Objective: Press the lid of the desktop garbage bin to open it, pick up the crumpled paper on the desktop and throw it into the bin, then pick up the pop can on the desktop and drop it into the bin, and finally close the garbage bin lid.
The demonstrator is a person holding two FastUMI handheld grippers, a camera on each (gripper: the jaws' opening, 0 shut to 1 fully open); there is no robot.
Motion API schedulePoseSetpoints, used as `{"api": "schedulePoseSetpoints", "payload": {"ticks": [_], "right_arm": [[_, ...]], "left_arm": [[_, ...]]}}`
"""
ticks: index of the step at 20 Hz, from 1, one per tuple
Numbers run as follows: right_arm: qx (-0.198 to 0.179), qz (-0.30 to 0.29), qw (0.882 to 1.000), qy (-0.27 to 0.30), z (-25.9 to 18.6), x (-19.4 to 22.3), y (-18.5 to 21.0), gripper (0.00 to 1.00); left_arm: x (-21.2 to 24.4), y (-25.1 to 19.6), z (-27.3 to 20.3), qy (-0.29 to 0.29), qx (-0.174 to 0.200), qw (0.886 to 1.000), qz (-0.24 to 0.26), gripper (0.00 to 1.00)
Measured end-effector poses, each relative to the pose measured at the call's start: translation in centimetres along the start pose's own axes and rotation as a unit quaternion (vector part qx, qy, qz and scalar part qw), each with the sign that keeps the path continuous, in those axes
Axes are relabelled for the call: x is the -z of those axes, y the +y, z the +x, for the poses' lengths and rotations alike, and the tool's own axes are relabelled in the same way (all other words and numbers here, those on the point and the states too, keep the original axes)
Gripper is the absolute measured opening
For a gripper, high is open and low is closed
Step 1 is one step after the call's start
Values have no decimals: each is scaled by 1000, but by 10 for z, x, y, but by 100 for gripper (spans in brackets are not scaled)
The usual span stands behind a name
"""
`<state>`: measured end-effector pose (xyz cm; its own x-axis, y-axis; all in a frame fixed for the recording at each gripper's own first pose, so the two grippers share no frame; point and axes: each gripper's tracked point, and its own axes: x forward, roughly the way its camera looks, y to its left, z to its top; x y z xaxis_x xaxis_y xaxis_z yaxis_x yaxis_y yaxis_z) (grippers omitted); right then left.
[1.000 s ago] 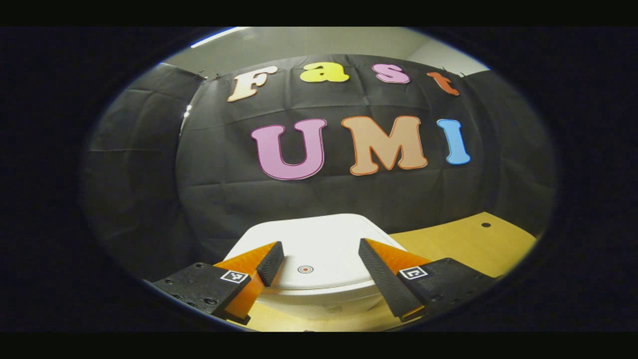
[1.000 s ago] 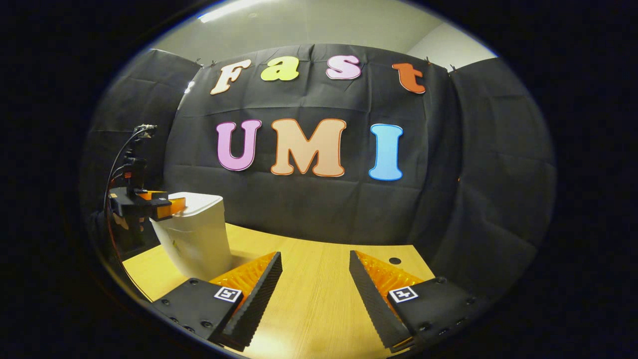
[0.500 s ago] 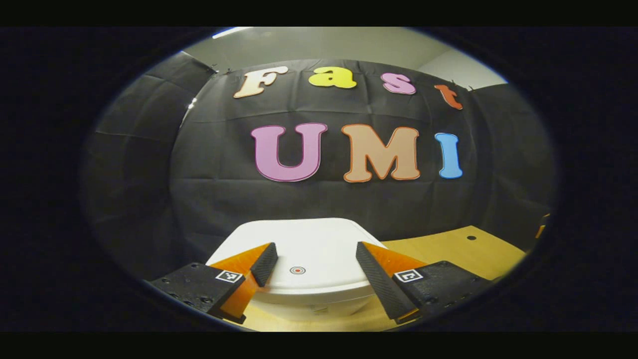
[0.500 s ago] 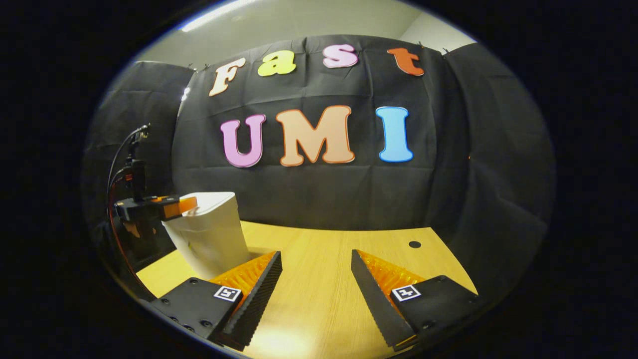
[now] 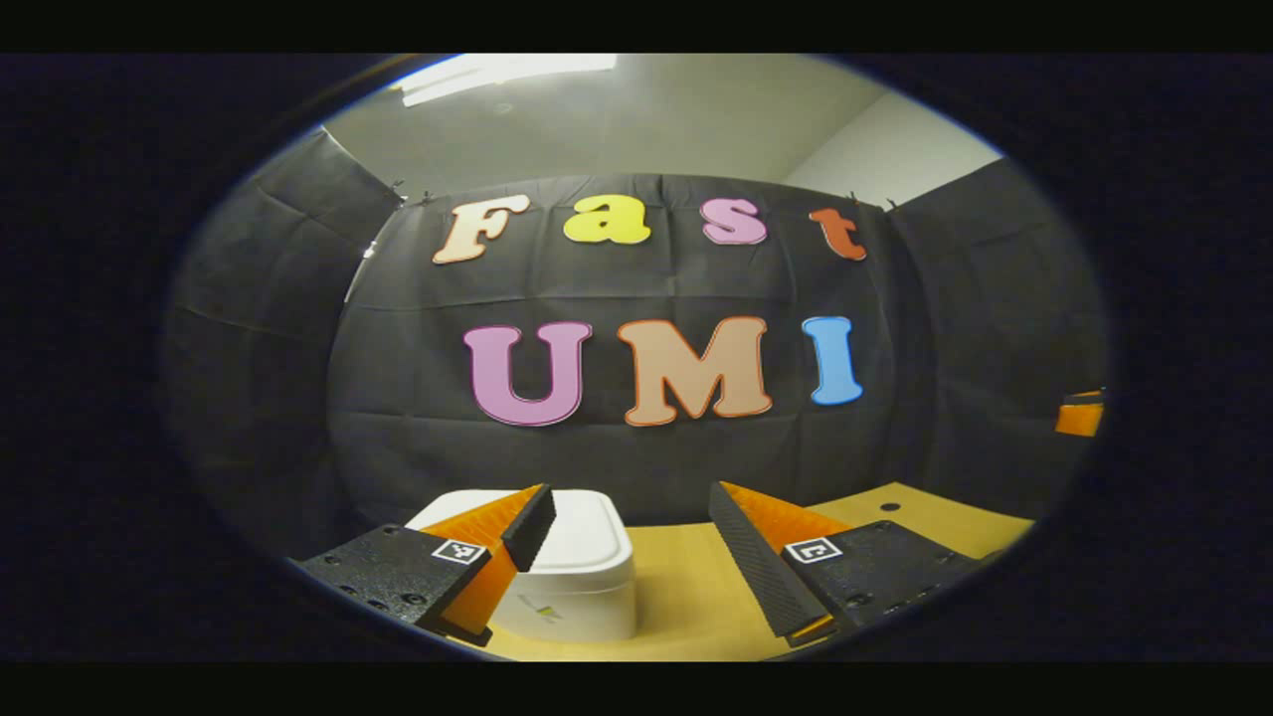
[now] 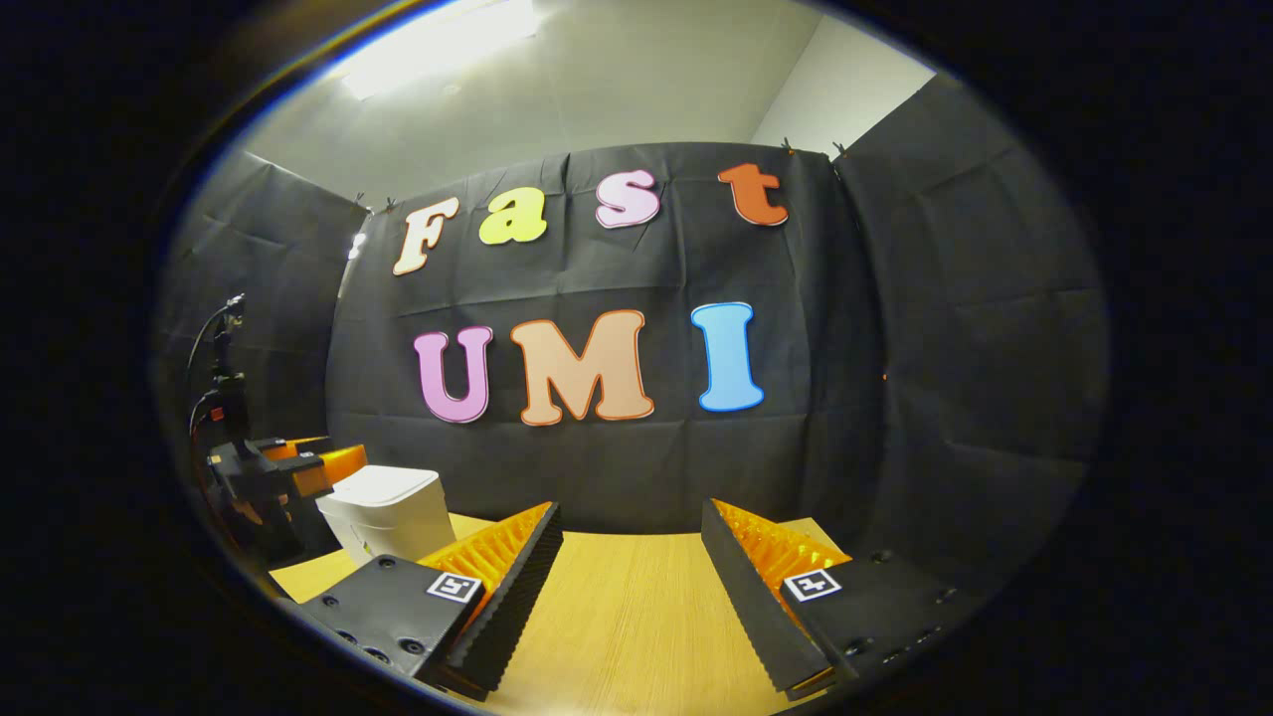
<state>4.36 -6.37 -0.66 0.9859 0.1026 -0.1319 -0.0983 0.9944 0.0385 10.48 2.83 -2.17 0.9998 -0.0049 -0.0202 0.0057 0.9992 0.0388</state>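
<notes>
The white desktop bin [image 5: 582, 577] stands on the wooden table with its lid [image 5: 587, 532] down flat. My left gripper [image 5: 632, 527] hangs open a little back from the bin and above lid height, its left finger overlapping the lid's near corner in the left gripper view. In the right gripper view the bin [image 6: 393, 512] sits far to the left, with the left gripper [image 6: 298, 472] close beside its top. My right gripper [image 6: 632, 547] is open over bare table with nothing between its fingers.
The wooden table [image 6: 617, 617] runs to the black cloth wall behind. A small dark hole [image 5: 890, 506] marks the table's far right. A piece of the right gripper [image 5: 1079, 413] shows at the right edge. Cables [image 6: 224, 368] rise above the left gripper.
Both grippers have drawn back and tilted up. The bin looks smaller and farther, and the left gripper no longer hovers over the lid's centre mark. The lid stays flat.
</notes>
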Motion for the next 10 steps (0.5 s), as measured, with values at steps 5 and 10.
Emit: {"api": "schedulePoseSetpoints", "payload": {"ticks": [5,10], "right_arm": [[-9,13,1000,-23,-13,-18,-11,94],[16,28,997,-64,-31,-45,-5,95]], "left_arm": [[-13,-94,-33,-32,67,997,-21,92],[-21,-136,-53,-31,140,989,-47,92]]}}
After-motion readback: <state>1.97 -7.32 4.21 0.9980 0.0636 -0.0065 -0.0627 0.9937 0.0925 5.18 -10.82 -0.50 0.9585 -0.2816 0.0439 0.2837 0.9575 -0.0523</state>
